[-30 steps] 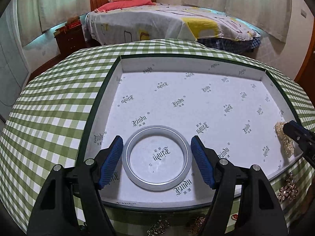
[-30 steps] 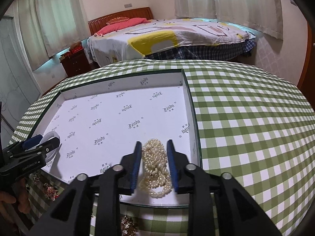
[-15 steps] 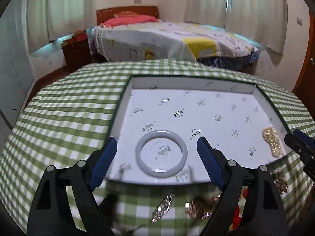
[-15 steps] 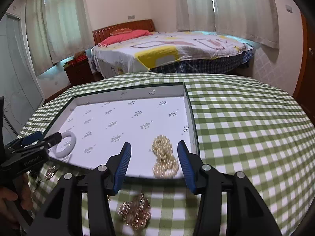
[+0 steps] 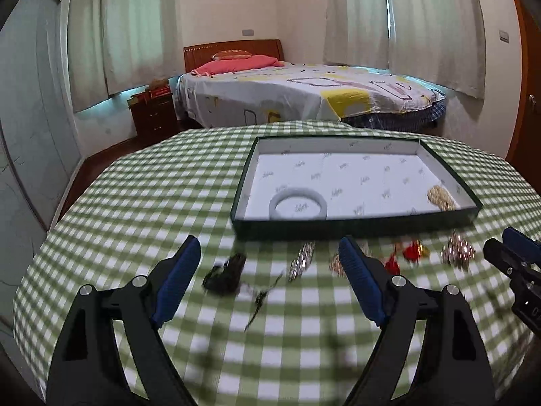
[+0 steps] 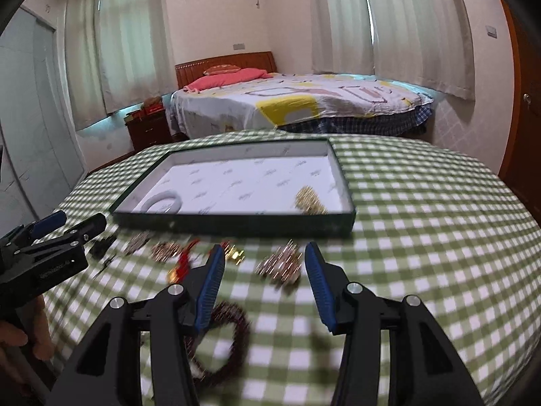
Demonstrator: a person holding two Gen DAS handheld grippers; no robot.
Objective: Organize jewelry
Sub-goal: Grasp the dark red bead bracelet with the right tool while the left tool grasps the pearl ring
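Observation:
A dark green tray (image 5: 355,228) with a white printed lining sits on the green checked tablecloth. A white bangle (image 5: 299,199) lies at its near left and a pale beaded necklace (image 5: 441,198) at its near right. My left gripper (image 5: 268,253) hangs open over the cloth in front of the tray, above a dark piece (image 5: 226,272) and a silver piece (image 5: 301,260). My right gripper (image 6: 264,253) is open too, with a gold cluster (image 6: 282,264) lying on the cloth between its fingers, untouched. The tray (image 6: 236,223), bangle (image 6: 161,201) and necklace (image 6: 309,199) also show in the right wrist view.
More loose jewelry lies in a row before the tray: a red and gold piece (image 6: 182,260) and a dark bead bracelet (image 6: 226,338) near the front edge. A bed (image 5: 304,98) and a nightstand (image 5: 154,115) stand beyond the table. A hand (image 6: 20,335) holds the left gripper.
Both grippers have drawn back and risen from the tray, leaving the bangle and the necklace lying in it. Their jaws stand wider, and the loose jewelry before the tray has come into view.

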